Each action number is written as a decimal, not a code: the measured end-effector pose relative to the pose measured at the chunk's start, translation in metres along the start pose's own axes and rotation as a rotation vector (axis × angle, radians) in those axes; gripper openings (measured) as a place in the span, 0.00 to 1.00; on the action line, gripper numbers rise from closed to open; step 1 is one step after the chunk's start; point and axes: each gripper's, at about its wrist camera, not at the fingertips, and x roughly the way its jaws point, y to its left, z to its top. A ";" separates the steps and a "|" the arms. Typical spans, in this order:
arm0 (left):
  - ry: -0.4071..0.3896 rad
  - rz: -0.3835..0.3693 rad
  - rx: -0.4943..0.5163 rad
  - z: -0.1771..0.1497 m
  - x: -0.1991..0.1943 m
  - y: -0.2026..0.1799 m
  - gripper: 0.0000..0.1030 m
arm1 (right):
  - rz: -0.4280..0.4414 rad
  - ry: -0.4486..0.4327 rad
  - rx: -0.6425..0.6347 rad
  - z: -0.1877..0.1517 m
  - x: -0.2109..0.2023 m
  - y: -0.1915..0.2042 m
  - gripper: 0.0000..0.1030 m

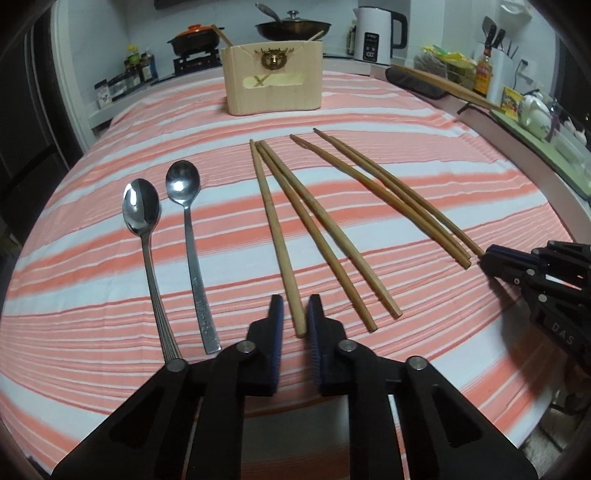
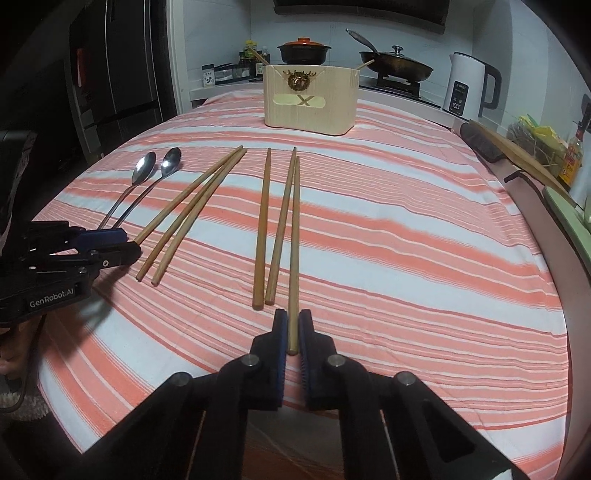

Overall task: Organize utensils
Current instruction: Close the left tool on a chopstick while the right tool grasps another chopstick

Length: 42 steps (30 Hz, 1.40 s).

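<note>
Several wooden chopsticks and two steel spoons point(image 1: 142, 210) point(image 1: 183, 184) lie on the striped cloth. My left gripper point(image 1: 295, 310) straddles the near end of the leftmost chopstick point(image 1: 275, 229), its fingers close on either side of it. My right gripper point(image 2: 293, 325) straddles the near end of the rightmost chopstick point(image 2: 294, 236), its pads almost on it. Each gripper also shows in the other view: the right one point(image 1: 491, 254) at the chopstick ends, the left one point(image 2: 122, 242). A wooden utensil box point(image 1: 271, 79) point(image 2: 312, 103) stands at the far side with two chopsticks in it.
The table's striped cloth point(image 1: 406, 295) ends at a counter with a wok point(image 1: 293, 26), an orange-lidded pot point(image 1: 195, 37) and a white kettle point(image 1: 376, 33). A tray with a teapot point(image 1: 533, 110) lies at the right edge.
</note>
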 end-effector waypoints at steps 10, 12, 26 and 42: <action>-0.004 0.051 -0.109 -0.003 -0.001 0.022 0.05 | -0.119 0.002 0.101 -0.004 -0.005 -0.033 0.06; -0.002 0.044 -0.106 -0.004 -0.001 0.024 0.06 | -0.128 0.000 0.101 -0.005 -0.005 -0.037 0.06; -0.021 0.001 -0.080 -0.015 -0.008 0.034 0.35 | -0.096 -0.008 0.095 -0.010 -0.008 -0.039 0.22; -0.029 0.016 -0.013 -0.008 -0.002 0.016 0.07 | -0.099 -0.018 0.086 -0.010 -0.007 -0.038 0.23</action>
